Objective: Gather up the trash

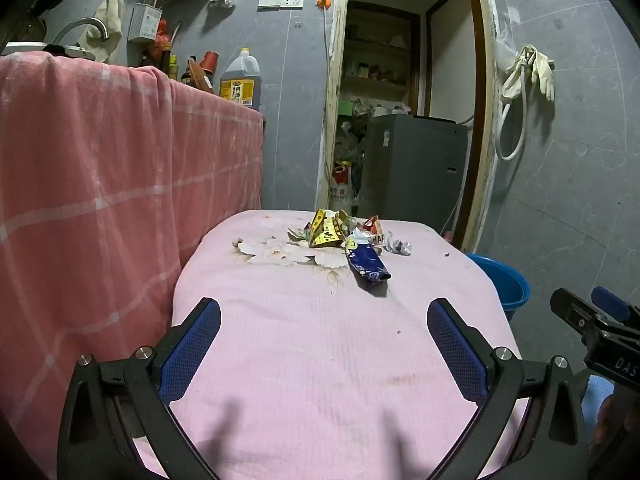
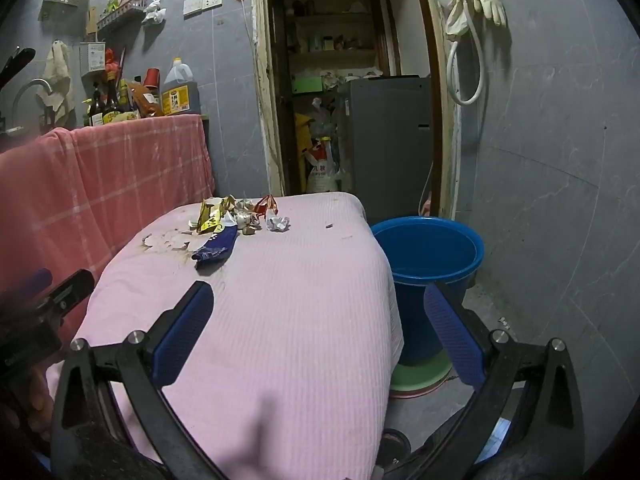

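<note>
We hold our left gripper level over the near end of the table, jaws spread wide and empty. Our right gripper hangs beside it above the near right corner, equally wide.

One blue basin — several wrappers (heaped).
</note>
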Demonstrator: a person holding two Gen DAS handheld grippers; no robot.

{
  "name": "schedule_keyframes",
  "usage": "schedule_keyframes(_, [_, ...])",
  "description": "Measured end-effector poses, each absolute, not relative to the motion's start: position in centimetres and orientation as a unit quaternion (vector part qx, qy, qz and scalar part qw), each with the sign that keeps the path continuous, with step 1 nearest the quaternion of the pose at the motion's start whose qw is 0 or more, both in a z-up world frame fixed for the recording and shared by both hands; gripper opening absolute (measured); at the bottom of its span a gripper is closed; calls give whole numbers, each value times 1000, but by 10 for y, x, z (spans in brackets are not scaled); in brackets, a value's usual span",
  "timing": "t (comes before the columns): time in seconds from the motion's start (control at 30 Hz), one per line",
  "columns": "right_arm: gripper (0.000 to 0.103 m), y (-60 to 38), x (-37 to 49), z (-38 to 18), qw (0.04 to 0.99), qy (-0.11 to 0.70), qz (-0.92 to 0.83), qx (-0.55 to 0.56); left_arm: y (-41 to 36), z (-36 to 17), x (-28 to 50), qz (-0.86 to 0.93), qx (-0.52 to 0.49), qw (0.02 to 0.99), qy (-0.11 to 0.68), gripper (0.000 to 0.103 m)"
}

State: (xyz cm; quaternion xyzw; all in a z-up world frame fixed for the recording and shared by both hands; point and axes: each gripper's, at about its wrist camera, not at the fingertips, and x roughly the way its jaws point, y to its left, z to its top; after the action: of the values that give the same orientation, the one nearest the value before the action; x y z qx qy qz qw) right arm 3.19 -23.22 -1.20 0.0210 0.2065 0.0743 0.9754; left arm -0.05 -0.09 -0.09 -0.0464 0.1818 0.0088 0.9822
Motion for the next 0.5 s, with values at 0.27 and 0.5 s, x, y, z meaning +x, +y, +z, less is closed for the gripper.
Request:
schedule_keyframes(0.27, [103,-223,25,-9,976,204,72,21,-1,-1,0,9,-47,982,183,101])
schedule_keyframes(0.5, [103,-232,31,-12,975,208,76,24,-1,-1,0,9,-47,982,184,101])
